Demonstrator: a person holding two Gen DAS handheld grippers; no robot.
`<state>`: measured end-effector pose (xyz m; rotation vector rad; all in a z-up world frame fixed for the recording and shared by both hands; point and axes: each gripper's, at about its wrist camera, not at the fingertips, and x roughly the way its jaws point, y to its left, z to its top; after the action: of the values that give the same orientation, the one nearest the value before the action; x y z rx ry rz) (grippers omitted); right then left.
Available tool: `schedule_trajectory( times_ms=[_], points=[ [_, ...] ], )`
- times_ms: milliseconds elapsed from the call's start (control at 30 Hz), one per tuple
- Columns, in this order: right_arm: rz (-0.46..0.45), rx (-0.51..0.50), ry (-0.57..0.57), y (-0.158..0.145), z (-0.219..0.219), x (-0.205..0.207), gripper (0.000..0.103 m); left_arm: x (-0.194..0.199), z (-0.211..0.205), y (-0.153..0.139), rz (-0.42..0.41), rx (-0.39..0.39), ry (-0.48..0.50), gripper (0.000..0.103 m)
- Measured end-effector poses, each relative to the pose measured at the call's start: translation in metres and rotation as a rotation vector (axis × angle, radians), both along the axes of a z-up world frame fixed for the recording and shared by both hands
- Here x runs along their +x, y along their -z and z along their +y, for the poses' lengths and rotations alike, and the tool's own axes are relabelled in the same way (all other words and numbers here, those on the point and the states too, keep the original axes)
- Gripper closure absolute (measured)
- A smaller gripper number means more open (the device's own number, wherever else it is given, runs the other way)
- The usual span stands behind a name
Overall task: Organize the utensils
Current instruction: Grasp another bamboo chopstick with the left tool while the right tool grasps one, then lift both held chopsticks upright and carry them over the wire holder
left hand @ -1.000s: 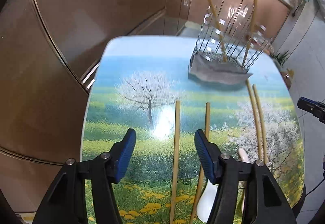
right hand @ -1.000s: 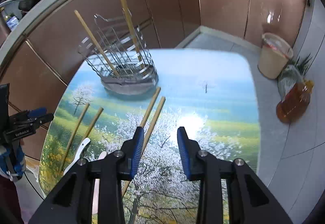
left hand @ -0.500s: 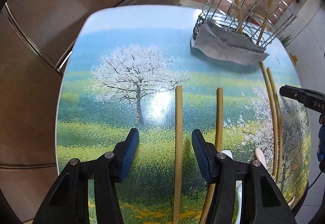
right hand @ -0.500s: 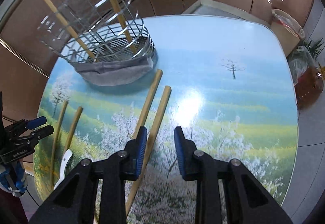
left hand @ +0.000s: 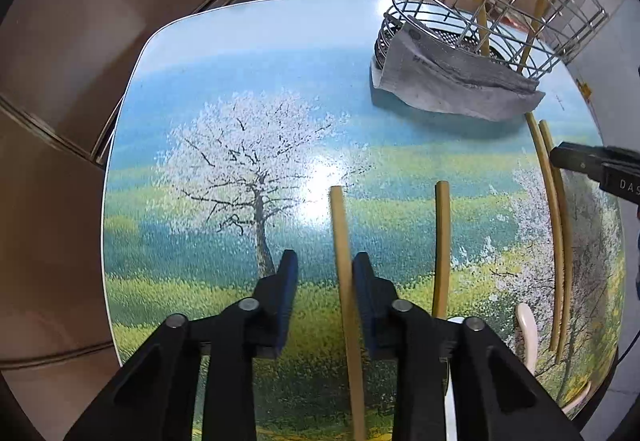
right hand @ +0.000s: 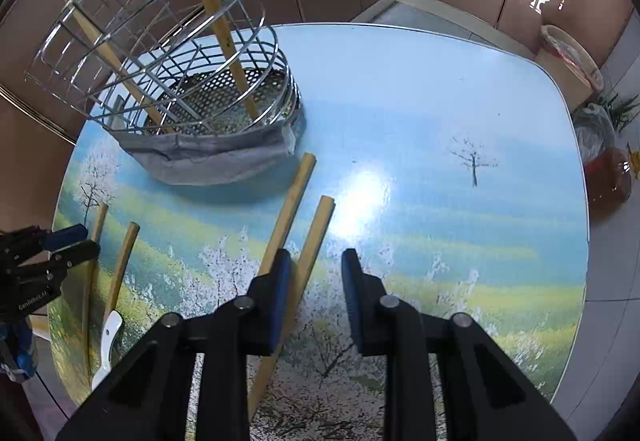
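Observation:
My left gripper (left hand: 325, 277) points down at the landscape-print table (left hand: 240, 61). Its jaws are closing around a bamboo chopstick (left hand: 340, 233), which touches the right pad while a gap remains on the left. A second chopstick (left hand: 442, 241) and white spoons (left hand: 526, 333) lie to the right. My right gripper (right hand: 314, 273) is also closing, with one chopstick (right hand: 310, 253) between its fingers beside the left pad. Its twin (right hand: 288, 201) runs behind the left finger. A wire utensil basket (right hand: 160, 61) on a grey cloth (right hand: 208, 161) holds two upright chopsticks (right hand: 216, 13).
Brown cabinet doors (left hand: 120, 1) surround the table on the far and left sides. A bin (right hand: 568, 53) and bags (right hand: 608, 177) stand on the tiled floor past the table's right edge. The left gripper shows at the left edge of the right wrist view (right hand: 52, 245).
Both grippers have sunk toward the table and tilted further down. The left jaws have narrowed a lot around the chopstick; the right jaws have narrowed a little.

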<state>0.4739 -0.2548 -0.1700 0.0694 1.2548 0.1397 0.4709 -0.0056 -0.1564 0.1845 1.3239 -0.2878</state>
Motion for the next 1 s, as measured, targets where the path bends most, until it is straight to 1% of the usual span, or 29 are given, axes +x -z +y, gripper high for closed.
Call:
schedule_trajectory(
  times_ms=[133, 267, 367, 500, 567, 667, 833, 1000],
  points=[
    [0.019, -0.047, -0.037, 0.000, 0.003, 0.006, 0.089, 0.016, -0.004, -0.001, 0.017, 0.010, -0.004, 0.085],
    [0.043, -0.074, -0.106, 0.001, 0.005, 0.002, 0.092, 0.023, -0.009, 0.001, 0.016, 0.017, -0.003, 0.093],
    [0.049, -0.096, -0.165, 0.002, 0.008, -0.005, 0.094, 0.024, -0.011, 0.003, 0.006, 0.026, 0.010, 0.094],
    [0.064, -0.122, -0.219, 0.003, 0.014, -0.010, 0.094, 0.027, -0.019, 0.003, -0.007, 0.059, 0.031, 0.093],
    [0.081, -0.126, -0.241, 0.003, 0.016, -0.010, 0.094, 0.019, -0.022, 0.002, -0.010, 0.064, 0.043, 0.093],
    [0.101, -0.140, -0.272, 0.003, 0.018, -0.012, 0.094, 0.017, -0.022, 0.001, 0.011, 0.053, 0.052, 0.093],
    [0.140, -0.154, -0.331, 0.002, 0.018, -0.014, 0.094, 0.024, -0.020, 0.003, 0.090, 0.050, 0.087, 0.094],
    [0.175, -0.181, -0.395, 0.002, 0.023, -0.022, 0.094, 0.033, -0.016, 0.005, 0.166, 0.074, 0.126, 0.094]
  ],
)
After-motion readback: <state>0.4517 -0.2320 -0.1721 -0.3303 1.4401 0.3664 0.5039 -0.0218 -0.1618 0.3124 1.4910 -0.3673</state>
